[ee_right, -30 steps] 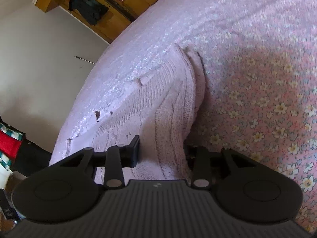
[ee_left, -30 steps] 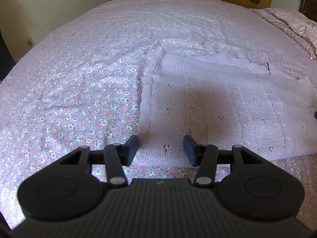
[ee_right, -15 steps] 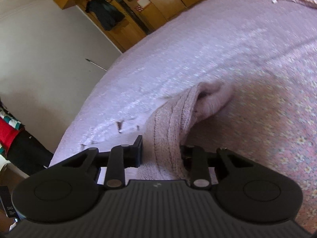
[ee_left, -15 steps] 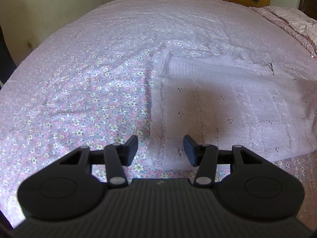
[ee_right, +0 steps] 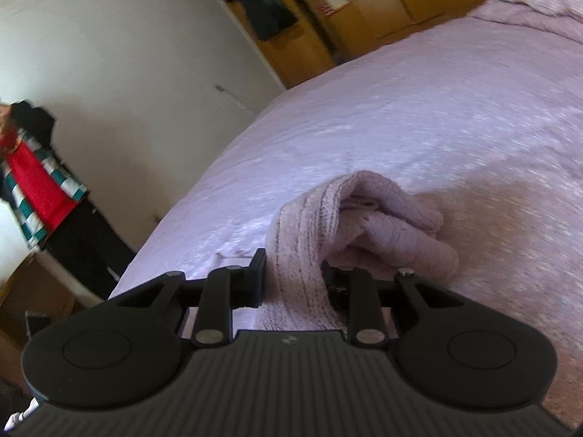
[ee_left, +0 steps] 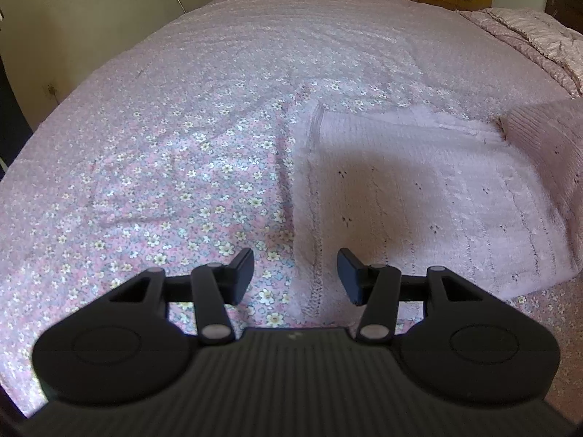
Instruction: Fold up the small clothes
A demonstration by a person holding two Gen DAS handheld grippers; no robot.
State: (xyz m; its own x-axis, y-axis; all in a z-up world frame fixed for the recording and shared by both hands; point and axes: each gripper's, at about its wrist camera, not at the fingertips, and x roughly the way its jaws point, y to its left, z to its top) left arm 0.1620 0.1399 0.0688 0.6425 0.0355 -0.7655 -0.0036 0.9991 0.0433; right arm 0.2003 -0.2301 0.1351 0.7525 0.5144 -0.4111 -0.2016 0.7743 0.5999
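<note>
On the flowered bed (ee_left: 189,167), the pale pink knit sweater (ee_left: 419,196) was laid flat, long axis running across toward the right, where one end was lifted up. That bunched end (ee_right: 309,255) was pinched in the right claw (ee_right: 293,280), jaws closing on it. The left claw (ee_left: 295,276) was held released, nothing gripped, over the sweater's near left edge.

Right gripper (ee_right: 293,280) closing on a bunched fold of pink knit sweater (ee_right: 364,225), the fabric pinched between both jaws and lifted off the bed (ee_right: 437,116). Loose folds droop to the right of the grip. Pale purple bedspread runs to the far edge. White wall (ee_right: 127,54) and wooden wardrobe (ee_right: 364,18) behind.
</note>
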